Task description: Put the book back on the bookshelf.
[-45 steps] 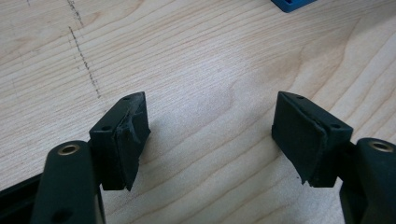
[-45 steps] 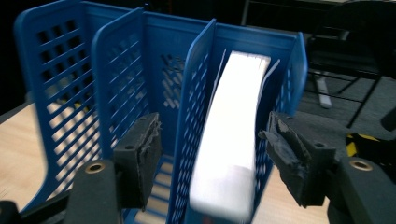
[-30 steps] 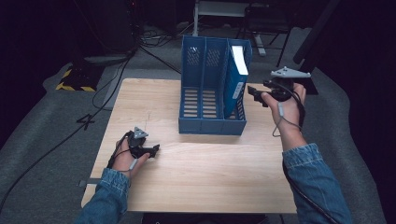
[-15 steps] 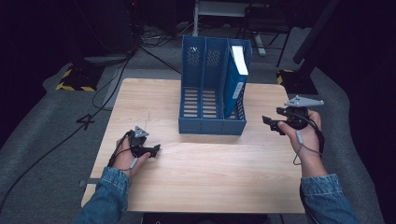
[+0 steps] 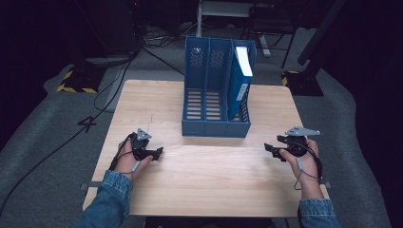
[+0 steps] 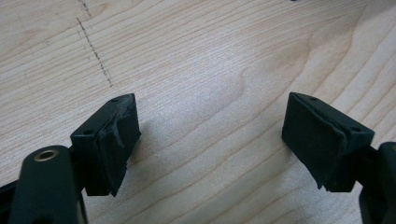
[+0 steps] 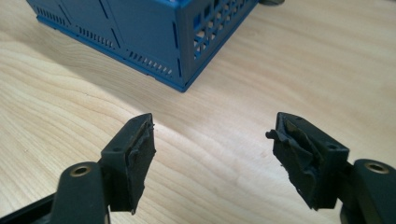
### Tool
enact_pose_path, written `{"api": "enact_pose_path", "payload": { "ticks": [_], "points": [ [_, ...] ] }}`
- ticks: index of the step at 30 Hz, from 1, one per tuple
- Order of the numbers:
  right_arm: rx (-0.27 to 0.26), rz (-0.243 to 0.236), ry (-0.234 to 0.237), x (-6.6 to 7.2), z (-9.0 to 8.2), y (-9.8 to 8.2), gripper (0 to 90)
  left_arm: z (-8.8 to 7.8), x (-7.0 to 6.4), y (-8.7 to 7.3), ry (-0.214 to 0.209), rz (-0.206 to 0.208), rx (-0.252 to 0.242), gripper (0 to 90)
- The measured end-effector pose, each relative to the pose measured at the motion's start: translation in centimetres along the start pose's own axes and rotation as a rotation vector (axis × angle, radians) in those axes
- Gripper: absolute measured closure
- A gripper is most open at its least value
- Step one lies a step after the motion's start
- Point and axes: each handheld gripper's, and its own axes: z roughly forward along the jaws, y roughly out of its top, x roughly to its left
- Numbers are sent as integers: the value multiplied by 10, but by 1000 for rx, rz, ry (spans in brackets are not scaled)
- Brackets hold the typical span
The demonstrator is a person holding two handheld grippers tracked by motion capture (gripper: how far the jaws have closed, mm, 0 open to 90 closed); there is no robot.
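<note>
So the blue file rack (image 5: 216,90) sits toward twelve o'clock on the tabletop (image 5: 204,185), upright, with three slots side by side. The slot at its three o'clock end holds a blue book (image 5: 241,80) with a white top edge, standing and tipped a little against the divider. The other two slots look empty as far as I can see through the slatted fronts.

My right gripper (image 5: 278,151) is down near the tabletop at about four o'clock from the rack, fingers released and spread with nothing between them. In the right gripper view the rack's near corner (image 7: 182,56) is up ahead at roughly eleven o'clock, well apart from my fingers (image 7: 135,154), just bare wood in the gap. My left gripper (image 5: 153,154) rests at about seven o'clock from the rack; its fingers (image 6: 114,140) have just been opening and now stand wide over plain wood grain, nothing caught in them.

What could go wrong from here, I reckon: the rack is light plastic with only one loaded slot, so a sideways bump from my right hand could slide or twist it on the smooth wood. The leaning book could also flop across its slot if the rack gets jolted. And both cables trailing off my hands could snag the tabletop edge.
</note>
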Motion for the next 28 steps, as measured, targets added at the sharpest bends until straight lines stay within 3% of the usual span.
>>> {"api": "enact_pose_path", "payload": {
  "ticks": [2,5,11,15,28],
  "points": [
    [46,-26,11,-3,7,-7,293,0,0,0,1,0,0,194],
    [46,1,-2,-5,18,-21,277,0,0,0,1,2,1,194],
    [74,-11,-53,-6,36,-38,255,0,0,0,3,3,1,194],
    [56,-2,-57,-5,44,-43,148,0,0,0,2,2,1,194],
    [54,-10,-42,-4,48,-41,106,2,-1,2,-1,-2,2,172]
  ]
}}
